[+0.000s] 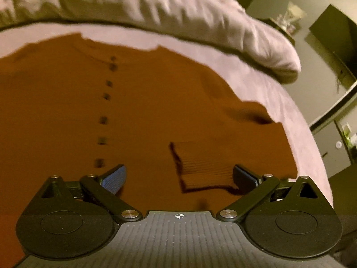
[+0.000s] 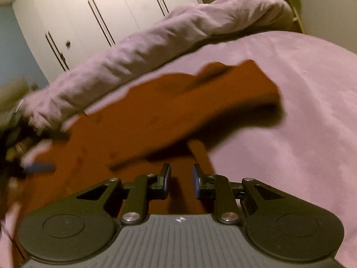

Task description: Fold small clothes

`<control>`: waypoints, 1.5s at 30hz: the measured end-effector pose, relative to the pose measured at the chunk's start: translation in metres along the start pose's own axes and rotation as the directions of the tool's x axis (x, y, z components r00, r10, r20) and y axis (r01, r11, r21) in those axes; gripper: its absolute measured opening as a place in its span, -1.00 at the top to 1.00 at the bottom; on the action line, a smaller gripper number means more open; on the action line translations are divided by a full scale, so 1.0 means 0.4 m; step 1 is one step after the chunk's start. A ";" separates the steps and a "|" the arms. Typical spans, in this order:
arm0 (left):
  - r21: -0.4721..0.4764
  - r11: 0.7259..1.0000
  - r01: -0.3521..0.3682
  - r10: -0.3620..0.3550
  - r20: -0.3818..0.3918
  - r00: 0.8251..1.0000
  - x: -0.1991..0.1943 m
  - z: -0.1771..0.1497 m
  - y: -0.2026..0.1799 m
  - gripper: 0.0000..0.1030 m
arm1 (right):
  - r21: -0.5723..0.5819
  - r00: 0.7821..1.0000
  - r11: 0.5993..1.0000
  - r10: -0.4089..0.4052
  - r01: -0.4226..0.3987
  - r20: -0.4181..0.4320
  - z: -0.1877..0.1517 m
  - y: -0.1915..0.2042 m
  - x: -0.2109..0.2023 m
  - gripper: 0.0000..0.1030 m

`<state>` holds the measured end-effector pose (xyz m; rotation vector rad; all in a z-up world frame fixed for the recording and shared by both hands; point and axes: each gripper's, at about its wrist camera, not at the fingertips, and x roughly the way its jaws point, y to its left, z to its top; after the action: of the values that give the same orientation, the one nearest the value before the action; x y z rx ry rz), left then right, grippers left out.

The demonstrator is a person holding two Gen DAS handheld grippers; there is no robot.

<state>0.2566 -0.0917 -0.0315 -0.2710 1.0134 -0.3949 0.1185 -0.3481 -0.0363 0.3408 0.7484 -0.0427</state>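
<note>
A: Where is the shirt relative to your grippers?

B: The rust-brown shirt (image 1: 138,102) lies spread on the bed (image 1: 287,102), button row (image 1: 106,102) facing up; your left gripper (image 1: 179,176) hangs just over its lower part, fingers spread wide with nothing between the blue pads (image 1: 116,177); the chest pocket (image 1: 200,167) sits between those fingers, closer to the right one; whether the tips touch the cloth, I cannot tell.

A: And the right one?

B: Your right gripper (image 2: 181,179) stands over the shirt's (image 2: 156,120) edge beside the bare pink sheet (image 2: 290,134); its jaws are parted only a little; brown cloth shows in the gap and below it, yet the picture is blurred, so I cannot tell whether the pads pinch it; ahead of that gripper a sleeve or flap (image 2: 234,89) of the shirt looks raised above the sheet, casting a dark shadow under it.

A: What lies around it?

B: A rumpled duvet (image 1: 156,6) is bunched along the far side of the bed, apart from the shirt; white wardrobe doors (image 2: 100,11) stand behind it in the right wrist view.

A: Any writing or labels?

B: None that you can read; each gripper body carries only a small round cross mark (image 1: 179,215) at its front edge.
</note>
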 end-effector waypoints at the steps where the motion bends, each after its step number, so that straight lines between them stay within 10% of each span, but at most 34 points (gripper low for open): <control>1: 0.001 1.000 -0.006 0.006 -0.013 1.000 0.024 0.002 -0.005 -0.86 | -0.053 1.000 0.998 -0.015 0.016 0.017 -0.014 0.003 -0.009 0.69; 10: 0.039 0.998 -0.039 0.041 -0.039 0.998 0.094 0.002 -0.058 -0.19 | -0.371 0.977 0.910 -0.126 0.183 0.172 -0.087 0.069 -0.017 0.72; 17: 0.059 0.997 -0.041 0.043 -0.041 0.998 0.102 0.009 -0.070 0.31 | -0.395 0.968 0.893 -0.146 0.217 0.203 -0.087 0.080 -0.008 0.72; 20: 0.071 0.996 -0.044 0.046 -0.032 0.998 0.101 0.015 -0.067 0.87 | -0.398 0.968 0.891 -0.150 0.221 0.202 -0.086 0.083 -0.005 0.72; 29: 0.100 0.993 -0.057 0.041 0.153 0.987 -0.034 0.087 -0.015 0.89 | -0.372 0.960 0.892 -0.195 0.258 0.198 -0.068 0.079 0.003 0.58; 35: -0.001 0.974 -0.226 0.218 0.276 0.936 -0.138 0.149 0.139 0.89 | -0.367 0.962 0.893 -0.206 0.260 0.180 -0.054 0.071 0.008 0.48; 45: -0.149 0.919 -0.365 0.391 0.232 0.891 -0.168 0.125 0.359 0.89 | -0.366 0.962 0.890 -0.232 0.270 0.145 -0.010 0.106 0.022 0.18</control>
<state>0.2959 0.0685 -0.0117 -0.2027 0.8057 0.0491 0.1290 -0.3059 -0.0328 -0.1349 0.6829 -0.1549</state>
